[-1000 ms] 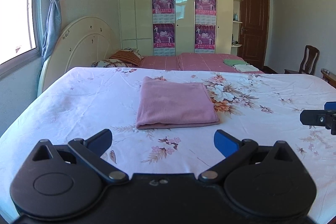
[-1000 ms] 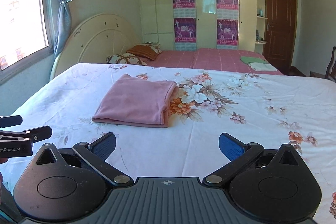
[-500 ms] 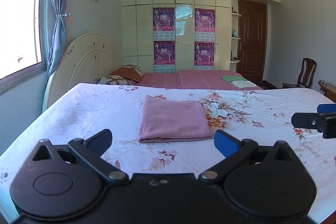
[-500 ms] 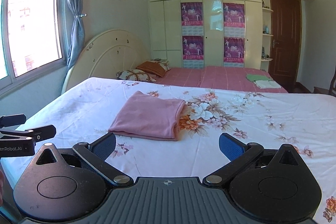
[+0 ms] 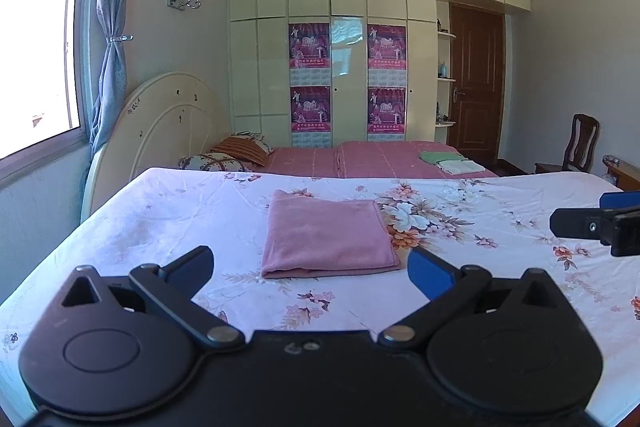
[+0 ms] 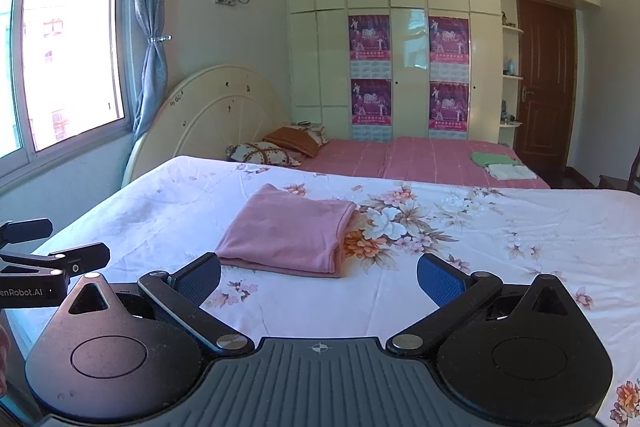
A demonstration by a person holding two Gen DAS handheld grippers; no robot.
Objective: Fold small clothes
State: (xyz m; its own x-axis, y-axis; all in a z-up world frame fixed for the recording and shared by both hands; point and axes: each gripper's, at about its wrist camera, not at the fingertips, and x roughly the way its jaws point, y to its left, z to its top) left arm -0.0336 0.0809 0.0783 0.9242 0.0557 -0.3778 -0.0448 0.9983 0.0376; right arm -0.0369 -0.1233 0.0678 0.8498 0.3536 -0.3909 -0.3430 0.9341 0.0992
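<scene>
A pink cloth [image 5: 326,237] lies folded flat in a neat rectangle on the floral bedsheet [image 5: 480,227]; it also shows in the right wrist view [image 6: 286,229]. My left gripper [image 5: 312,269] is open and empty, held back from the cloth's near edge. My right gripper [image 6: 318,277] is open and empty, just short of the cloth's near right corner. The right gripper's tip shows at the right edge of the left wrist view [image 5: 596,223]. The left gripper shows at the left edge of the right wrist view [image 6: 52,259].
A second bed with a pink cover [image 5: 380,159] stands behind, with pillows [image 5: 240,151] and folded green and white cloths [image 5: 452,161]. A round headboard [image 5: 160,131], a window [image 6: 60,47], a wardrobe [image 5: 340,47], a door [image 5: 476,83] and a chair [image 5: 580,143] surround the bed.
Both grippers have pulled back and tilted upward, so the cloth sits lower and farther in both views. The cloth has not moved. Both grippers stay open.
</scene>
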